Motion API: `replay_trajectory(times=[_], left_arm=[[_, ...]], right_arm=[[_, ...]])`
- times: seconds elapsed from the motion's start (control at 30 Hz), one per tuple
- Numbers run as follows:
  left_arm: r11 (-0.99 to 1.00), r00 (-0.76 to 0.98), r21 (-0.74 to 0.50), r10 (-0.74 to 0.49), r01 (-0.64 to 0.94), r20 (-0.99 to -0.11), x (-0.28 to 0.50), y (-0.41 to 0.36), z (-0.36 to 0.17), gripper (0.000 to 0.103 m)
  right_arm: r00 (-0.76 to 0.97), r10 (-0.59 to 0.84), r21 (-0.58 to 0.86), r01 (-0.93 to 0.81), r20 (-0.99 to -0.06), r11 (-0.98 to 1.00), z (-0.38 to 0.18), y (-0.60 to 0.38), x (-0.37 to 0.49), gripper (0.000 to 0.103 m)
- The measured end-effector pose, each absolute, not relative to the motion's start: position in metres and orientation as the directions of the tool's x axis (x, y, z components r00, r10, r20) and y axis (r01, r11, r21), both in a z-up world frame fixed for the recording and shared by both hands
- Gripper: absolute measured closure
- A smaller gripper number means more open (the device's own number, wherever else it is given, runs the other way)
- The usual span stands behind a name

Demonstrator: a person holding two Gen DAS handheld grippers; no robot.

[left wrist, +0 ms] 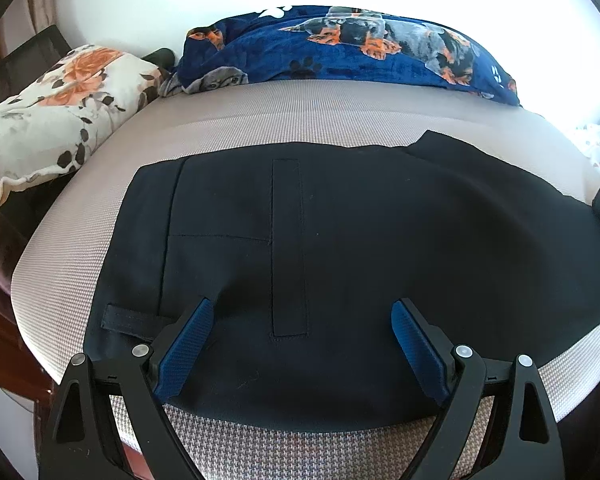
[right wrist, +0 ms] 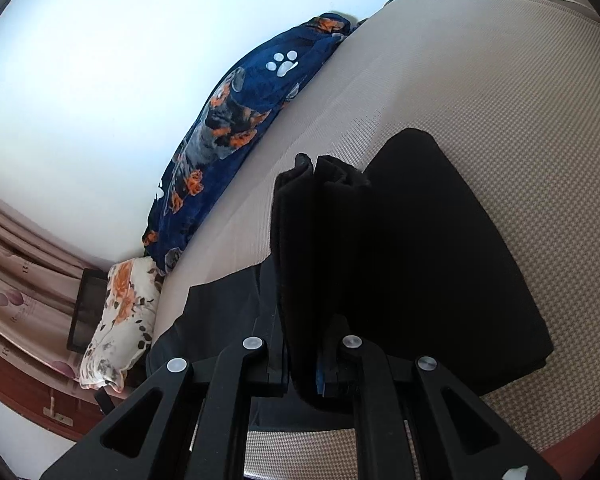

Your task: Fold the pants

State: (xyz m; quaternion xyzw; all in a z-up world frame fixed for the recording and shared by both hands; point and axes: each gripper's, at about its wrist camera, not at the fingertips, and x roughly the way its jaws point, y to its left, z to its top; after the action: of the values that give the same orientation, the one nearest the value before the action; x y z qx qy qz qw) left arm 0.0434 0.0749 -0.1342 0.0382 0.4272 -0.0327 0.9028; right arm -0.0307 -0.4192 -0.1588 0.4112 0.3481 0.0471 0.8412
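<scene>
Black pants (left wrist: 340, 248) lie flat on a beige woven mattress (left wrist: 260, 120), waistband end at the left with a belt loop (left wrist: 126, 317) and a stitched pocket. My left gripper (left wrist: 302, 312) is open, its blue pads (left wrist: 188, 344) just above the pants' near edge, holding nothing. My right gripper (right wrist: 304, 360) is shut on a bunched fold of the pants' leg end (right wrist: 312, 240) and holds it lifted off the mattress (right wrist: 500, 100). More of the black cloth (right wrist: 440, 260) lies on the mattress behind it.
A dark blue dog-print blanket (left wrist: 360, 52) lies along the far edge by the white wall. A floral pillow (left wrist: 52, 120) sits at the left end. Pink curtains (right wrist: 12, 280) and a dark frame (right wrist: 86, 308) stand beyond it. The mattress edge runs close in front.
</scene>
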Motion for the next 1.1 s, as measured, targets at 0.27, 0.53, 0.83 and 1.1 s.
replay_trajectory(times=[0.27,0.53,0.83,1.1], left_arm=[[0.995,0.632,0.038,-0.029,0.092,-0.775,0.043,0.075,-0.135,0.012],[0.995,0.632,0.036,-0.030,0.092,-0.774,0.042,0.076,-0.136,0.012],[0.995,0.630,0.029,-0.035,0.091,-0.776,0.041,0.076,-0.138,0.012],[0.995,0.630,0.029,-0.035,0.092,-0.776,0.041,0.076,-0.139,0.011]], right_arm=[[0.742,0.381,0.708,0.174,-0.551,0.685,-0.158,-0.401,-0.023,0.093],[0.715,0.411,0.684,0.129,-0.566,0.718,-0.161,-0.369,-0.012,0.093],[0.700,0.430,0.680,0.107,-0.570,0.725,-0.164,-0.354,-0.005,0.093],[0.687,0.453,0.680,0.084,-0.569,0.728,-0.167,-0.344,0.002,0.093]])
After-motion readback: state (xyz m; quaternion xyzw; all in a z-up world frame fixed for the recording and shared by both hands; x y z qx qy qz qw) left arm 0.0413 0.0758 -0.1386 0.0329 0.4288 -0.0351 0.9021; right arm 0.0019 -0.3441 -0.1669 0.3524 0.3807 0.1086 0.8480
